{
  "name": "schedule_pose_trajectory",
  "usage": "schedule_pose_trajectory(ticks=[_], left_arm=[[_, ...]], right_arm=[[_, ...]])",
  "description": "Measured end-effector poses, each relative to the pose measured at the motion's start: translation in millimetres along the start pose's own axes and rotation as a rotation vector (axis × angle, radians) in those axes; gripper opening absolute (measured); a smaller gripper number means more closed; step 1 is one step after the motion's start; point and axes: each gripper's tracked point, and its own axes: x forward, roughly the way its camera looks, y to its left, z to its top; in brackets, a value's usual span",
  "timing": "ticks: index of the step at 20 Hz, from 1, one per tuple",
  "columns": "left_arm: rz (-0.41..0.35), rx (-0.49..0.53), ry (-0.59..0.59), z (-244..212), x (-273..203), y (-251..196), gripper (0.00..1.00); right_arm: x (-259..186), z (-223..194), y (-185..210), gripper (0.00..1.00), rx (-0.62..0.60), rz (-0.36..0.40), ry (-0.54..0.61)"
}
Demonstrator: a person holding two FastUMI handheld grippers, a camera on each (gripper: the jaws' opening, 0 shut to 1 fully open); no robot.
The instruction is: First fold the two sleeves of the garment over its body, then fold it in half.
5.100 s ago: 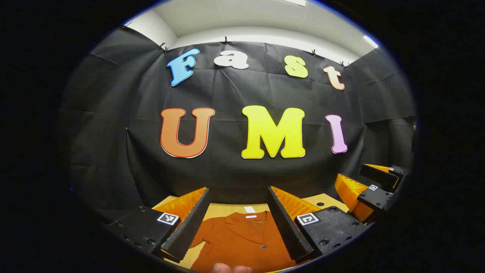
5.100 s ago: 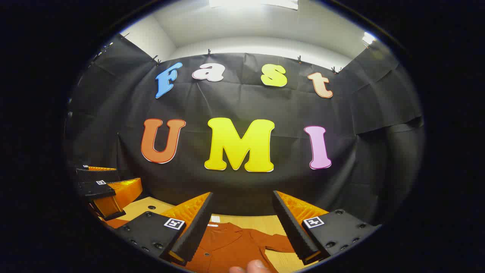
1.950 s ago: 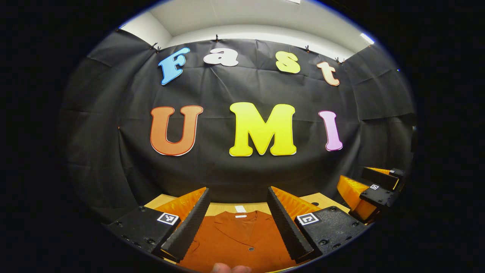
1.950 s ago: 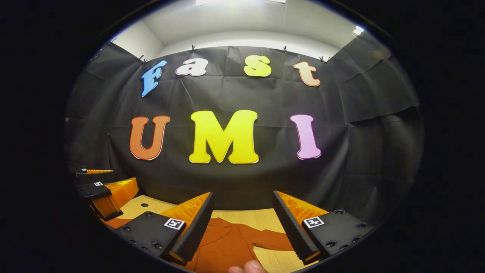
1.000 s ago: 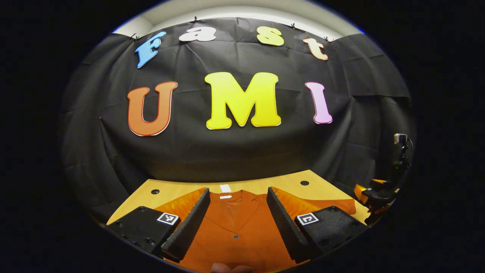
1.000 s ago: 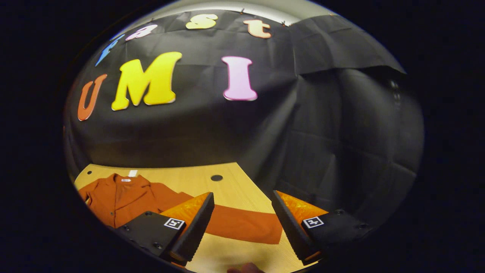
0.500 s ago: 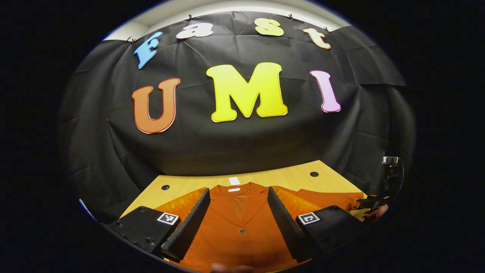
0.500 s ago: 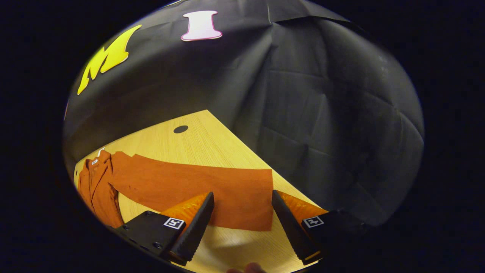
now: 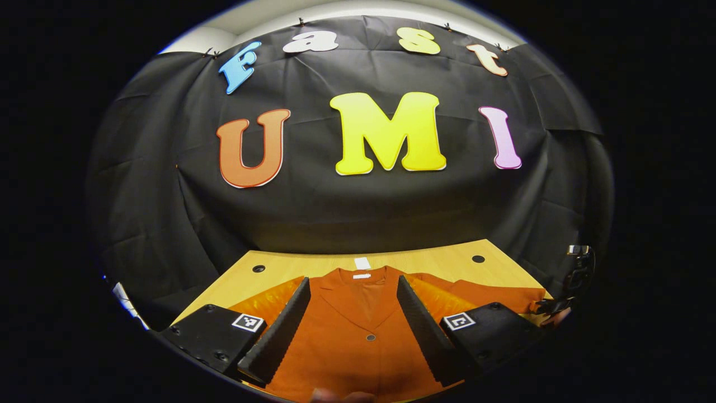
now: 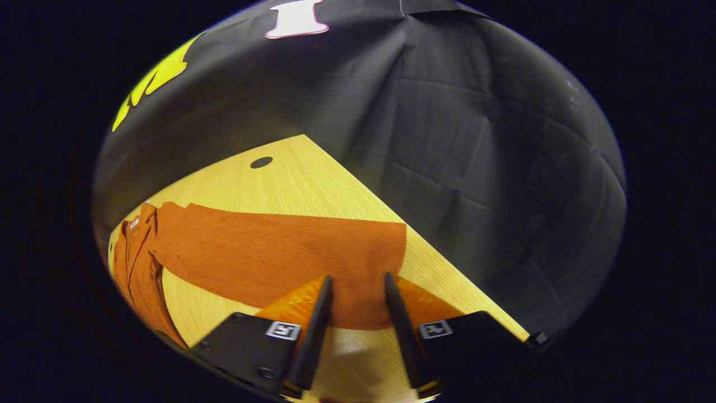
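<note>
Rust-orange garment (image 9: 358, 341) hem cut off, left gripper (image 9: 352, 291) spread, right gripper (image 10: 357, 282) half-closed astride sleeve (image 10: 291, 252) cuff

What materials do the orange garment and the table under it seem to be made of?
Rust-orange long-sleeved garment: looks like a matte ribbed knit or fine corduroy, since faint parallel ridges run along the sleeve; the exact fibre is unclear.
Light yellow-brown table: looks like wood or wood-look laminate, given its straight grain lines and smooth, slightly glossy surface.

Rust-orange garment (image 9: 358, 336) lies flat, right sleeve (image 10: 279, 252) outstretched
</note>
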Motion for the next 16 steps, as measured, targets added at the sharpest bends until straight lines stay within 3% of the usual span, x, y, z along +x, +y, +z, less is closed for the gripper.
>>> schedule_pose_trajectory(ticks=[3,5,7,12,16], left_arm=[[0.011,0.009,-0.009,1.7,-1.8,16.9,1.0],[0.021,0.017,-0.015,2.5,-3.4,30.8,1.0],[0.032,0.016,-0.014,2.0,-2.8,45.7,1.0],[0.035,-0.021,-0.006,-4.8,4.0,73.6,1.0],[0.038,-0.037,-0.002,-17.0,6.5,93.6,1.0]], right_arm=[[-1.5,4.9,0.9,0.23,0.064,0.03,-0.023],[-0.4,10.1,-3.5,0.22,0.115,0.035,-0.02],[-0.6,8.5,-2.8,0.05,0.149,0.019,0.025],[-30.2,49.1,12.9,0.05,0.079,-0.007,-0.06],[-59.5,109.2,52.3,0.05,-0.106,-0.013,-0.192]])
